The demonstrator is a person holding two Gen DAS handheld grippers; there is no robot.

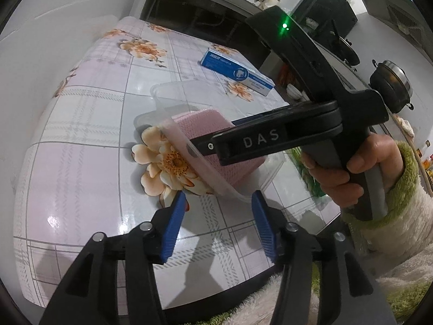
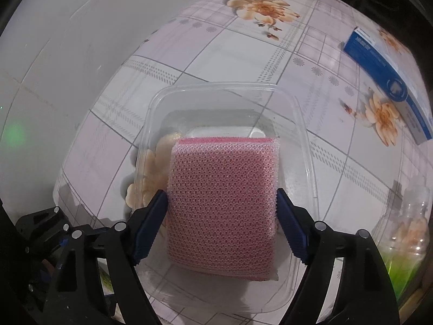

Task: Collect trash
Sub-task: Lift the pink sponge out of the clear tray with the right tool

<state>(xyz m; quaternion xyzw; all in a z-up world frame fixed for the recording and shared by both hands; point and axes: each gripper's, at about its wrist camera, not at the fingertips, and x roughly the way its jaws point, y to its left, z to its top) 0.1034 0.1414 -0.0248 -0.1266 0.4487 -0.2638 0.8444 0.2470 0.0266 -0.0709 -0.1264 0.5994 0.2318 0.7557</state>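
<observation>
A pink mesh sponge (image 2: 222, 203) is held between the blue pads of my right gripper (image 2: 222, 216), which is shut on it over a clear plastic container (image 2: 305, 146) on the floral tablecloth. In the left wrist view the sponge (image 1: 200, 124) and the container (image 1: 173, 92) sit ahead, with the right gripper (image 1: 205, 146) reaching in from the right. My left gripper (image 1: 219, 208) is open and empty just in front of the container's near rim. A blue and white toothpaste box (image 1: 238, 71) lies at the far side of the table; it also shows in the right wrist view (image 2: 389, 81).
A clear plastic bottle (image 2: 408, 222) with green at its base lies at the right table edge. The table (image 1: 81, 140) stands against a white wall on the left. A sink counter and a stove with a dark pot (image 1: 392, 84) lie beyond.
</observation>
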